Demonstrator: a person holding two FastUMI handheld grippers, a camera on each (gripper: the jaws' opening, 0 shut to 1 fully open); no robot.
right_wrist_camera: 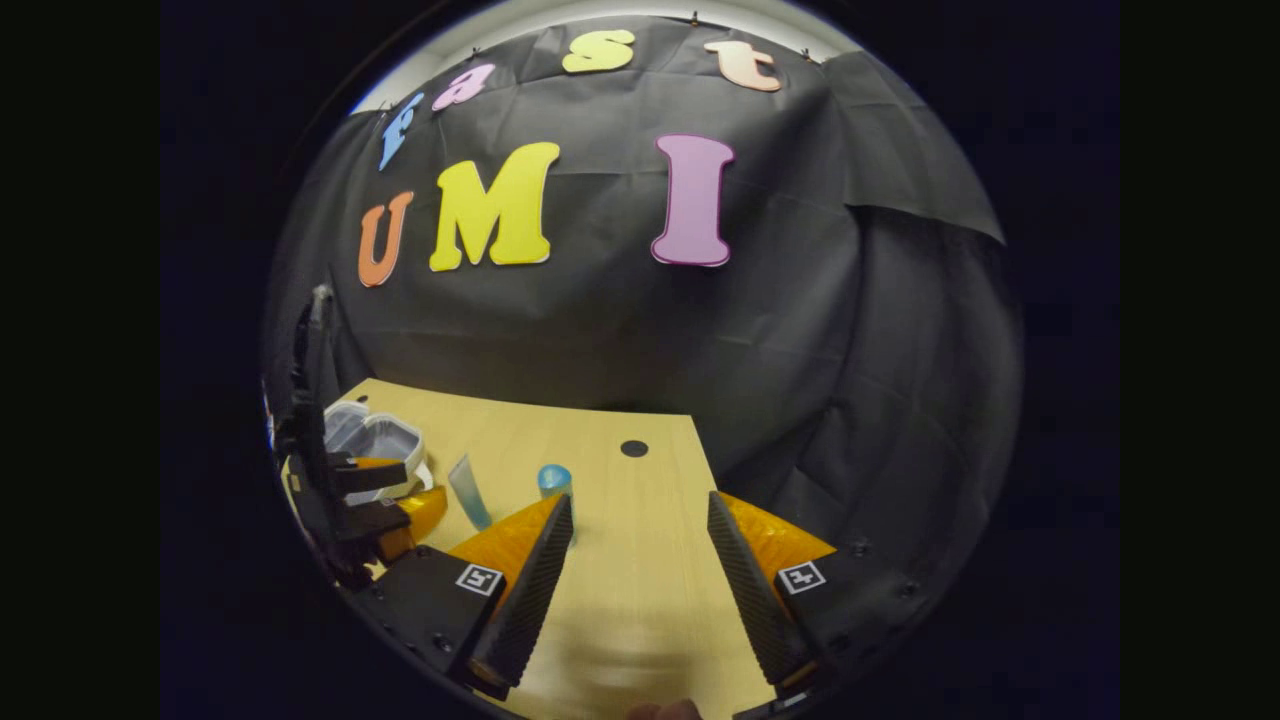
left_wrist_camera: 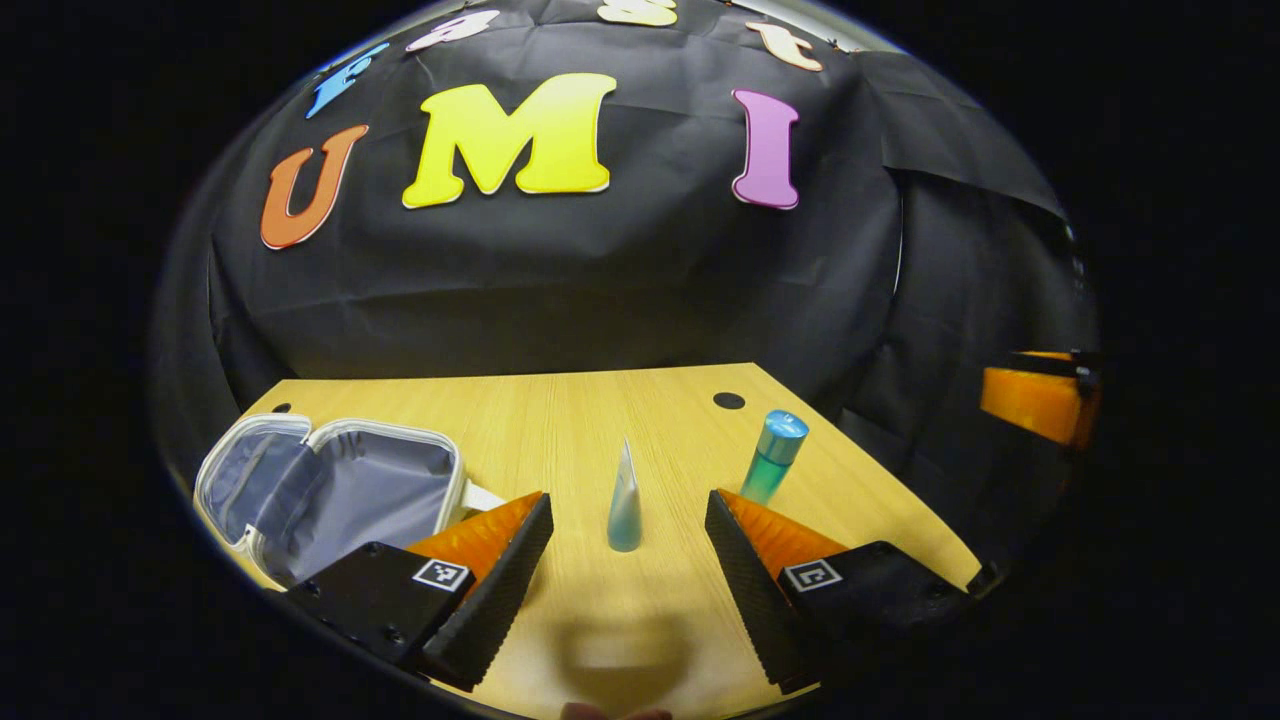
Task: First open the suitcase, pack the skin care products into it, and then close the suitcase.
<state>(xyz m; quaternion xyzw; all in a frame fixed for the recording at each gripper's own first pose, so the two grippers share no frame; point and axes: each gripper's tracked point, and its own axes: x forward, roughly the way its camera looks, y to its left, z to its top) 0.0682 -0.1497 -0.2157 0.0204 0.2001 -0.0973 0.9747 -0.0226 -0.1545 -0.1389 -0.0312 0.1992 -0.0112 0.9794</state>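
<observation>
- Surface: light wood-grain table point(left_wrist_camera: 560, 420), w/ a dark round hole point(left_wrist_camera: 729, 401) near its far edge; a second small hole shows at the far corner behind the suitcase.
- Room: black cloth wall point(left_wrist_camera: 600, 280) hangs right behind the table and wraps round the side.
- Writing: no readable brand or label on the products; each gripper finger carries a small square black-and-white marker, not legible as text.
- Container: small suitcase point(left_wrist_camera: 330, 490) lies open on the table, white rim, grey lining, both halves spread; nothing visible inside the parts that show. In right gripper view the suitcase point(right_wrist_camera: 375, 440) sits far from the hole, toward the table's other end.
- Products, both on the table, outside the suitcase: a pale blue tube point(left_wrist_camera: 625, 500) stands on its cap, crimped end up, between suitcase and hole; a teal bottle point(left_wrist_camera: 773, 457) w/ blue cap stands upright just nearer than the hole.
- Left gripper point(left_wrist_camera: 628, 550): fingers wide apart, gripping nothing; the tube stands beyond the tips, centred in the gap, not touched.
- Right gripper point(right_wrist_camera: 640, 545): fingers wide apart, nothing between them, over bare table nearer than the hole; bottle point(right_wrist_camera: 554, 480) peeks just past one fingertip, tube point(right_wrist_camera: 469, 490) beyond it toward the suitcase.
- Right gripper view also shows the left gripper point(right_wrist_camera: 390, 510) by the suitcase.
</observation>
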